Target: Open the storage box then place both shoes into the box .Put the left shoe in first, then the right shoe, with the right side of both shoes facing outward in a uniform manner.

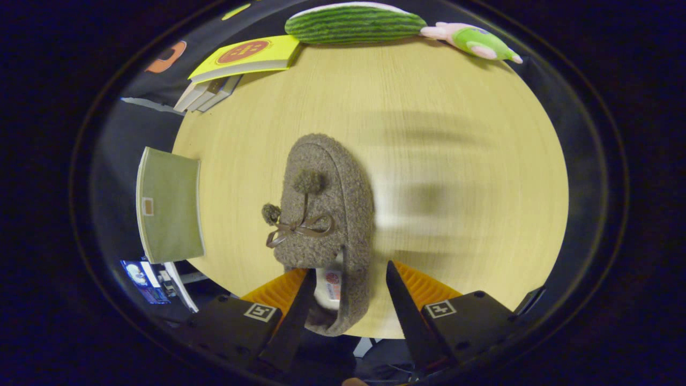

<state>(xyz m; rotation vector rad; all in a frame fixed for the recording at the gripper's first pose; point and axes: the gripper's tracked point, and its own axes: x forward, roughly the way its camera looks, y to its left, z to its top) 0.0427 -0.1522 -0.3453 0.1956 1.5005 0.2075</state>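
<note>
Pale wood grain covers the round table (pixel 461 96), which runs from the near edge under the fingers out to the dark booth wall behind. A brown fleecy slipper (pixel 327 214) lies on it with its toe pointing away and its heel opening toward the camera; a ribbon bow and two small pompoms sit on its upper. The gripper (pixel 348 279) is spread apart, gripping nothing: the heel of the slipper sits between the two fingers, the left finger close against the heel's left side and the right finger standing a little apart from its right side, so whether either one touches the fleece cannot be told. At the left rim of the table is an olive green fabric storage box (pixel 170 206), lying flat with a small tag on it. On the far left a yellow book (pixel 247 56) tops a small stack. At the far edge lie a green striped plush (pixel 355 22) and, to its right, a pink and green plush toy (pixel 474 42).
</note>
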